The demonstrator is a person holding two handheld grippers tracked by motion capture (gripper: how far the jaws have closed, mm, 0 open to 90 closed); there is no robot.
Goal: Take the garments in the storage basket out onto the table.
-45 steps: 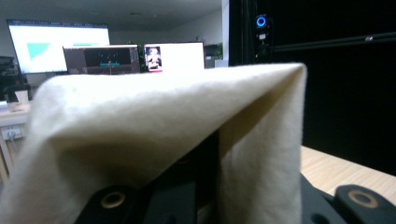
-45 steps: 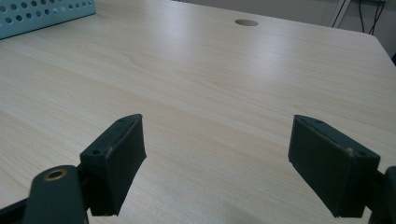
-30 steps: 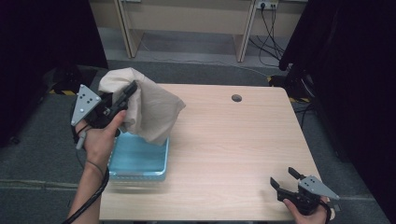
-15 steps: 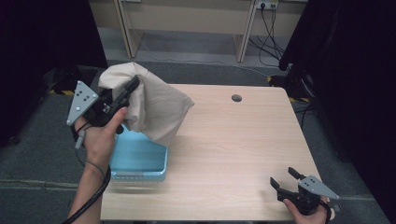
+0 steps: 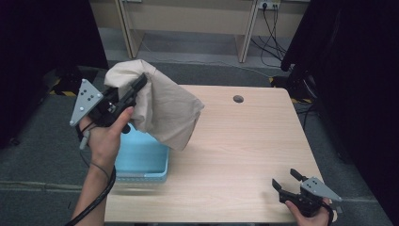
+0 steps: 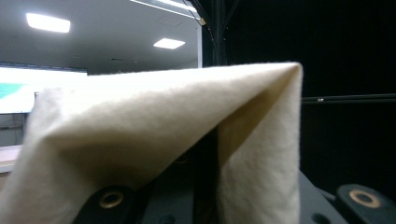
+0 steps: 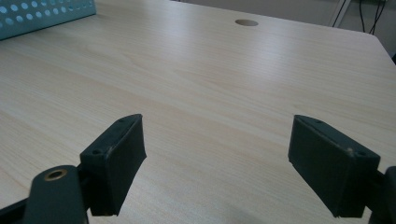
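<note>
A beige cloth (image 5: 162,106) hangs in the air over the table's left side, above a light blue basket (image 5: 141,157). My left gripper (image 5: 136,87) is shut on the cloth's upper edge, and a hand holds it up. Seen from the left gripper view, the cloth (image 6: 154,140) drapes over the closed jaws and hides their tips. At the table's front right corner my right gripper (image 5: 286,180) stands open just above the wood; in the right gripper view its jaws are wide apart around the gripper's middle (image 7: 215,168) with nothing between them.
The wooden table (image 5: 244,141) has a round cable hole (image 5: 238,99) near its far edge. The perforated blue basket wall (image 7: 42,16) shows at the far left in the right gripper view. Dark curtains flank the table; cables lie on the floor behind.
My left gripper has lifted the cloth higher and a little rightward, so more of the basket is uncovered. The right gripper has kept still.
</note>
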